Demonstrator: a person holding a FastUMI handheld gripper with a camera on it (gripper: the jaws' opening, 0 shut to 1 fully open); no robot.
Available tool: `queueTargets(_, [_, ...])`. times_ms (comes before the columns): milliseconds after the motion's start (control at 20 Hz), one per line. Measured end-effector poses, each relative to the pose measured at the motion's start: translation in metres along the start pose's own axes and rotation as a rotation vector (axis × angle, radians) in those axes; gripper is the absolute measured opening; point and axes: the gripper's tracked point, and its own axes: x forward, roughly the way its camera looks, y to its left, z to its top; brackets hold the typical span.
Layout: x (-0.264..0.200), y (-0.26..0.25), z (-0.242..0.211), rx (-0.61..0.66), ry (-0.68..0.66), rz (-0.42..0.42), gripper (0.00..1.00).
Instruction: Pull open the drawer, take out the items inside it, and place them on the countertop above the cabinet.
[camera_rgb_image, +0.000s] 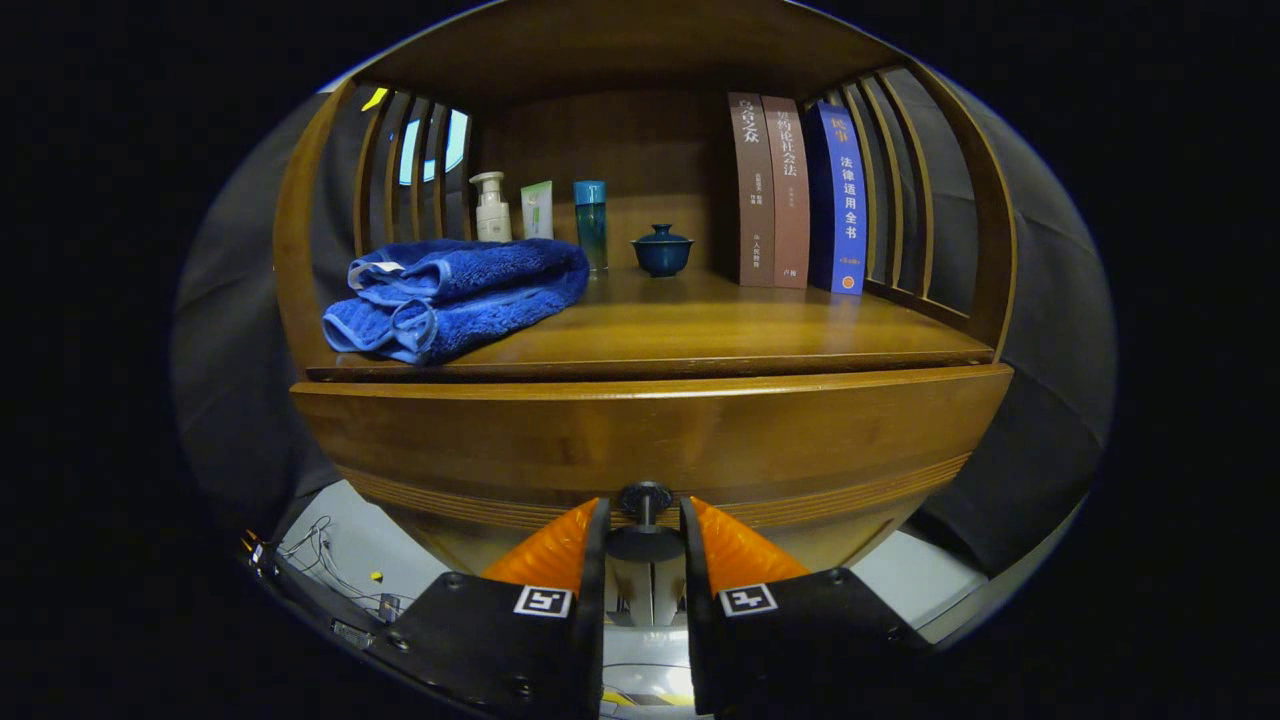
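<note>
I have gripper (645, 545) clenched on drawer knob (645, 497); three books (795, 195) above, Chinese spine titles.

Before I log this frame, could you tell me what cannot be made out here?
- Drawer contents: hidden behind its closed front, gripper view.
- Whether the fingers press the knob between them: too close to tell.
- Towel underside: hidden by its folds.
- Bottles at the shelf's back: too small to identify.

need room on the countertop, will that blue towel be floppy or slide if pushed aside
The folded blue towel looks plush, so probably floppy and light; pushed, it would likely bunch rather than slide. The hand-held gripper flanks the drawer knob.
</note>
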Motion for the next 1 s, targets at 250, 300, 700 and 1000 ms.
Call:
queueTargets(250, [-0.039, -0.001, -0.017, 0.016, 0.032, -0.003, 0.39])
queueTargets(300, [-0.047, -0.001, -0.021, 0.022, 0.038, -0.003, 0.39])
queueTargets(700, [-0.104, -0.002, -0.05, 0.038, 0.097, -0.013, 0.39])
queueTargets(1000, [-0.139, 0.0, -0.072, 0.032, 0.127, -0.017, 0.39])
